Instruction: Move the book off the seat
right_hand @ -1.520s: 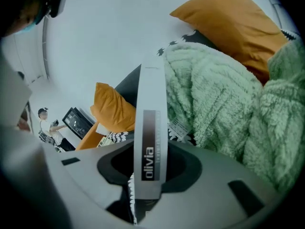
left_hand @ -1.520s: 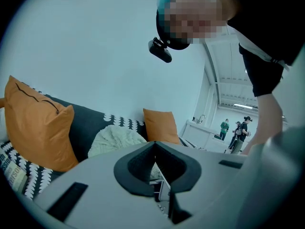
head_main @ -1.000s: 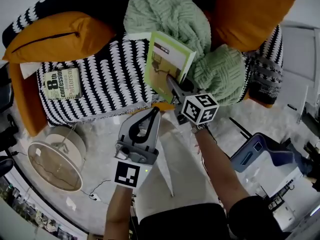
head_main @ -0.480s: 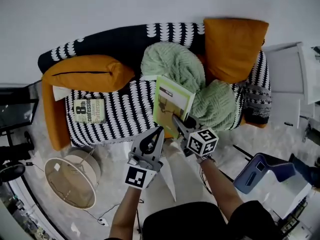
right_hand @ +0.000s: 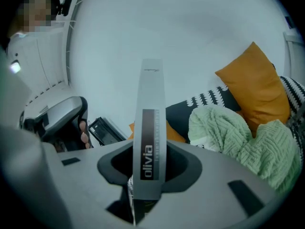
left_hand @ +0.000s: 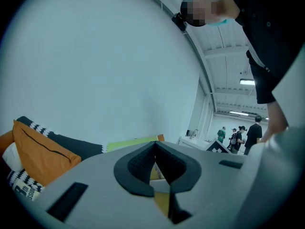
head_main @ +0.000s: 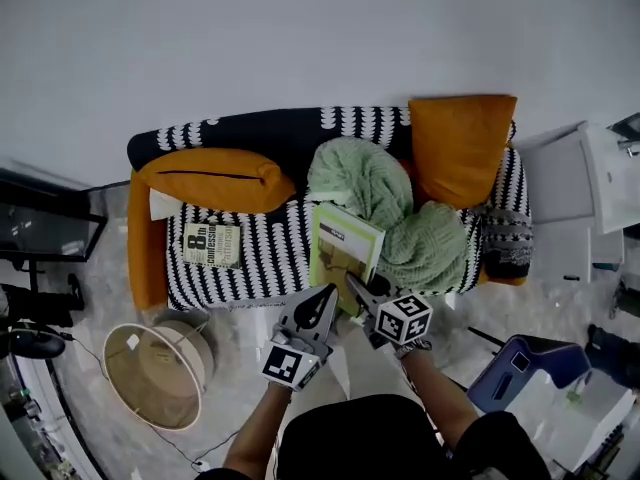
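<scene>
The green book (head_main: pixel 345 255) is held up by the right gripper (head_main: pixel 354 286), off the sofa seat (head_main: pixel 262 260) and near its front edge; the gripper is closed on the book's bottom end, so that end is hidden in the head view. The front cover is seen only in the head view, and its print is too small to be read; in the right gripper view only the grey spine is shown, standing upright between the jaws, with the word "olivia" on it. In the left gripper view just a thin green strip of the book is seen over the jaws; the rest is hidden. The left gripper (head_main: pixel 328 293) is closed with nothing in it, just beside the book. A second book (head_main: pixel 212 245) is seen lying on the seat in the head view only. A green blanket (head_main: pixel 366 180) is piled behind the held book, and part of it is covered by that book. Far-off people (left_hand: pixel 238 136) are shown only in the left gripper view.
</scene>
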Action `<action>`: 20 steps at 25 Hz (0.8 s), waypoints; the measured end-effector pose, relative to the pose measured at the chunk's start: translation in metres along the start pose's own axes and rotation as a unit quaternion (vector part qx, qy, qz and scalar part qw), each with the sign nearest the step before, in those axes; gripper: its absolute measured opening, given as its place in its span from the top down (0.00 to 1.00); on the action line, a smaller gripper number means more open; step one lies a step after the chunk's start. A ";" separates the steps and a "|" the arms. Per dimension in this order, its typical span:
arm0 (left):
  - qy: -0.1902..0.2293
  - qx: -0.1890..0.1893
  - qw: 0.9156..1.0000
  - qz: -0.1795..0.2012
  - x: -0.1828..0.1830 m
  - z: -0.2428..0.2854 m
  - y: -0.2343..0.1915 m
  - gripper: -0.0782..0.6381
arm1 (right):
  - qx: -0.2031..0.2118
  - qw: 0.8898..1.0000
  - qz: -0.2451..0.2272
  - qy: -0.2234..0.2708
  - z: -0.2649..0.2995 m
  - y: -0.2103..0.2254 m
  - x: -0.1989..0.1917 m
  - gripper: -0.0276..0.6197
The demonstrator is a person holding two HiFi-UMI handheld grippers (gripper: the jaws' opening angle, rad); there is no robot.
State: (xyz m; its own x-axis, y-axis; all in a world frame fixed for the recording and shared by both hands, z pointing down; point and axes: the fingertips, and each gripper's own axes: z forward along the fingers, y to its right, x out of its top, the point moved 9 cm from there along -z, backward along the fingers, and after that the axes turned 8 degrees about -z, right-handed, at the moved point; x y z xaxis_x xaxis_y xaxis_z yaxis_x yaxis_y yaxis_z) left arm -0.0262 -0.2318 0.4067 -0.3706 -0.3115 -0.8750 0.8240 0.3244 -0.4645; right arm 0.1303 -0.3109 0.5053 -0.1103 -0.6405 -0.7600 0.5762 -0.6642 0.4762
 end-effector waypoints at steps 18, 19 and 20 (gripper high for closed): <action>0.034 -0.016 0.999 0.017 0.061 -0.118 0.037 0.88 | 0.023 0.998 -0.043 0.042 -0.057 -0.130 0.028 0.75; 0.038 -0.014 0.999 0.018 0.063 -0.125 0.037 0.88 | 0.024 0.998 -0.047 0.046 -0.057 -0.135 0.029 0.75; 0.042 -0.011 0.999 0.018 0.064 -0.132 0.037 0.88 | 0.025 0.997 -0.051 0.050 -0.057 -0.142 0.030 0.75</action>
State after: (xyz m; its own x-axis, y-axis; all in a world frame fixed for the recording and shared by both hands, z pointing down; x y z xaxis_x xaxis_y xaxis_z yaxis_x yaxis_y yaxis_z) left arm -0.0756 -0.1220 0.3157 -0.3763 -0.2228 -0.8993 0.8286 0.3533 -0.4342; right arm 0.0919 -0.2138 0.3900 -0.0839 -0.5288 -0.8446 0.5240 -0.7444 0.4140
